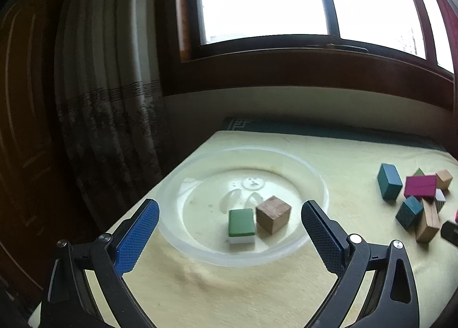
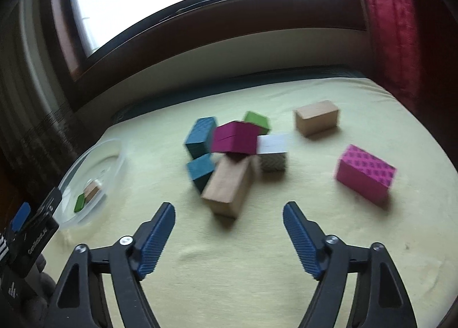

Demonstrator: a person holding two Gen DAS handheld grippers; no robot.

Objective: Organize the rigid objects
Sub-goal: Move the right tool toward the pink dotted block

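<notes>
Blue-padded fingers of the left gripper (image 1: 230, 213) spread wide and empty over the near rim of a clear plastic bowl (image 1: 183, 173), which sits close to the table's left edge beside a patterned curtain (image 1: 108, 105). Bare yellow cloth (image 2: 229, 270) lies in front of both claws, giving free room. The right gripper (image 2: 229, 213) is likewise wide apart and holds nothing, just short of a plain wooden block (image 2: 229, 188) at the front of the heap. Behind it lean a magenta block (image 2: 234, 136), two teal blocks (image 2: 200, 133) and a white block (image 2: 272, 143). Only the right view shows a patterned pink block (image 2: 365, 173) and a tan block (image 2: 316, 117) lying apart, toward the red curtain (image 2: 400, 27). Only the left view clearly shows the bowl's contents: a wooden cube (image 1: 273, 213) touching a green tile (image 1: 241, 223).
</notes>
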